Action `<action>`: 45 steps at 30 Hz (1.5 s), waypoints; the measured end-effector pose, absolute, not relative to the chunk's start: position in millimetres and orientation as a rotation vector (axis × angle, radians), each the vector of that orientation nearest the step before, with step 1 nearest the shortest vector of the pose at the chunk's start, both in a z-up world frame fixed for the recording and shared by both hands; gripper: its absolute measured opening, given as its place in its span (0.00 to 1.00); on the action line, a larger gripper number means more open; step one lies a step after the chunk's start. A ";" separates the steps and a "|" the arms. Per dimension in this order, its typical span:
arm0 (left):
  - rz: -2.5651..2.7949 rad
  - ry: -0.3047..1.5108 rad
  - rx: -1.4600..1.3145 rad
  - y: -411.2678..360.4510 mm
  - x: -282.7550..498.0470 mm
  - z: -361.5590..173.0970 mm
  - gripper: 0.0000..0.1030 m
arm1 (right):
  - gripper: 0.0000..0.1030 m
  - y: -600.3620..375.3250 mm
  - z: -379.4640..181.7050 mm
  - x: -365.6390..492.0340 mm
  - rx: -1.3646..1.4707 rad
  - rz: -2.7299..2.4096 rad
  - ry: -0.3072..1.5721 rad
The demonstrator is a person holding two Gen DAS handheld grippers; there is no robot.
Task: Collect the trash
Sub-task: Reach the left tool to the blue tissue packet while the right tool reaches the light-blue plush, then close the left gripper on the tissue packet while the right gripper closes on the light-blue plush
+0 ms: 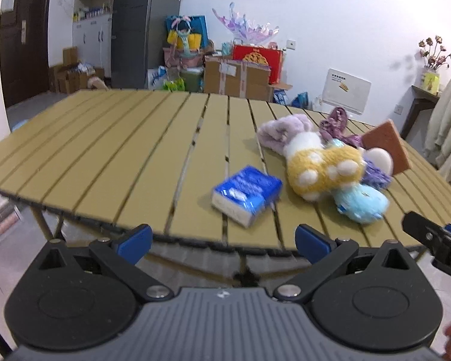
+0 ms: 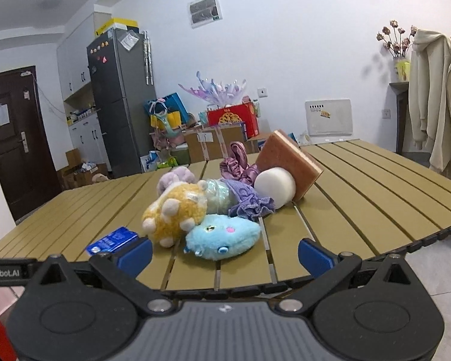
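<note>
1. On the slatted table (image 1: 111, 150), near its front edge, lies the blue tissue pack (image 1: 247, 195). It sits flat and apart from the other items, so it is judged the easiest thing to pick first; whether it counts as trash cannot be told from the pictures.
2. Just beside the pack, a heap holds a yellow plush (image 2: 174, 210), a blue plush (image 2: 222, 236), purple cloth (image 2: 249, 201), a white foam cylinder (image 2: 275, 185) and a brown sponge block (image 2: 291, 162). The block leans tilted against the cylinder; the soft items touch and overlap, so each will likely need separating before a clean grip.
3. The left gripper (image 1: 224, 243) hovers off the table's front edge, jaws spread wide and holding nothing. It points roughly toward the pack.
4. The right gripper (image 2: 225, 254) likewise stands wide open and empty, short of the edge, aimed at the blue plush.
5. View differences:
   - The left wrist view shows the pack whole; the right wrist view shows only a corner of it behind a blue fingertip.
   - The right wrist view shows the cylinder and block clearly; the left view partly hides them behind the plush.
   - No bin or bag appears in either view.
</note>
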State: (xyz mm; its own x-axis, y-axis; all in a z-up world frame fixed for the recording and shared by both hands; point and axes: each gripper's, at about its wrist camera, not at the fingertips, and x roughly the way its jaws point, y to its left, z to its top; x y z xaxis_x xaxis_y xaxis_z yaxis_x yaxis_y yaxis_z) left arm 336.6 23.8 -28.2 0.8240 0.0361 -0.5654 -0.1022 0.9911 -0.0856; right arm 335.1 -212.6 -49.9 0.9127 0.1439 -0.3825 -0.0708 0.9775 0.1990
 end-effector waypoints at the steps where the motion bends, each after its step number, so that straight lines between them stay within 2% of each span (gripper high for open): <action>1: 0.079 0.588 -0.099 23.0 344.4 -30.1 1.00 | 1.00 -212.0 -52.5 338.6 0.183 0.108 0.406; 15: 0.058 0.613 -0.043 9.4 432.1 -65.0 1.00 | 1.00 -215.9 -80.5 381.0 0.147 0.062 0.331; 25: 0.072 0.607 -0.025 0.4 444.9 -80.3 0.99 | 1.00 -219.8 -95.3 394.4 0.175 0.074 0.331; 28: 0.059 0.586 -0.027 -0.3 441.1 -79.2 0.84 | 1.00 -216.5 -96.9 395.2 0.170 0.066 0.331; 29: 0.056 0.578 -0.026 -0.8 439.3 -78.3 0.72 | 1.00 -215.3 -97.9 396.0 0.170 0.067 0.340; 31: 0.048 0.573 -0.037 0.9 436.7 -75.9 0.64 | 1.00 -212.7 -98.9 396.1 0.165 0.069 0.343; 32: 0.043 0.568 -0.048 2.5 435.5 -74.5 0.50 | 1.00 -210.5 -99.1 396.9 0.157 0.072 0.344; 45: 0.067 0.507 -0.089 23.9 414.9 -56.9 0.50 | 1.00 -189.6 -98.5 407.2 0.102 0.057 0.381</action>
State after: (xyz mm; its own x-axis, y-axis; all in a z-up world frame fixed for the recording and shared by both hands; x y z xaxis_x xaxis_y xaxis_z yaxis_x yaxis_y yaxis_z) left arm 414.9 23.9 -56.9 0.8720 0.0422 -0.4878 -0.0865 0.9939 -0.0685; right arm 407.2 -189.6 -98.5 0.9267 0.0745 -0.3684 -0.0360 0.9932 0.1104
